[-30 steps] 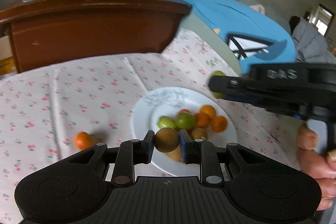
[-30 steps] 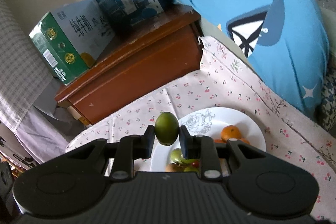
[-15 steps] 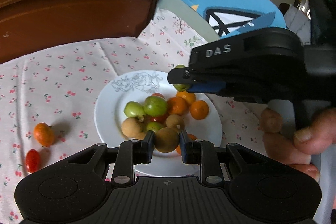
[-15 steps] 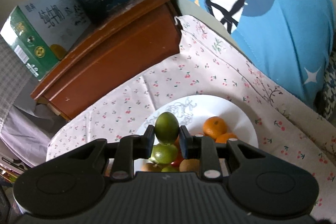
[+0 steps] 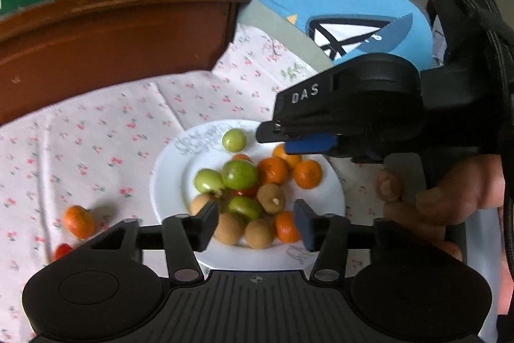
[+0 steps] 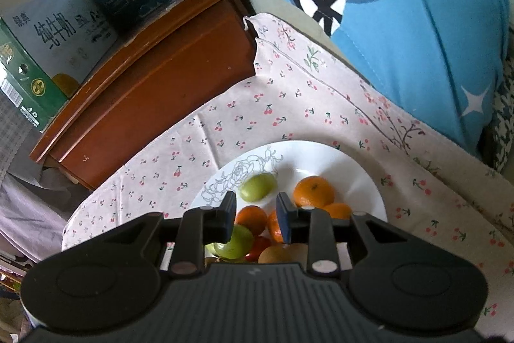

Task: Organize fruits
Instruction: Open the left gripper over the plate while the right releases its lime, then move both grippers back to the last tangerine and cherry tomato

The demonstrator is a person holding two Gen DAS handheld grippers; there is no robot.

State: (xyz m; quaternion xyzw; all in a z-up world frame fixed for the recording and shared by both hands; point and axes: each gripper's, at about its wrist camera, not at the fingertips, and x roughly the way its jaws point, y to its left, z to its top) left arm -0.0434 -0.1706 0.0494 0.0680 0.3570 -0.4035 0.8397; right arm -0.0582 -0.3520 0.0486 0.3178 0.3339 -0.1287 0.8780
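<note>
Both claws just let go: left claw (image 5: 255, 222) has been opening and now stands wide over the near side of the plate (image 5: 167, 182), with nothing pinched; the brown fruit (image 5: 259, 233) it carried lies below on the pile, among the other browns. Right claw (image 6: 255, 216) has been opening too, only a narrow gap, empty; its green fruit (image 6: 258, 186) sits on the plate's far side by the rose print, apart from the heap. Same fruit from the left view (image 5: 234, 140), just ahead of the right claw (image 5: 266, 134). So two more fruits delivered. Still off the plate, on the cherry-print cloth (image 5: 96, 130): one orange (image 5: 78, 221) and a small red one (image 5: 62, 250), left of the plate. Likely next: left claw goes for those. The green fruit looks liable to roll.
</note>
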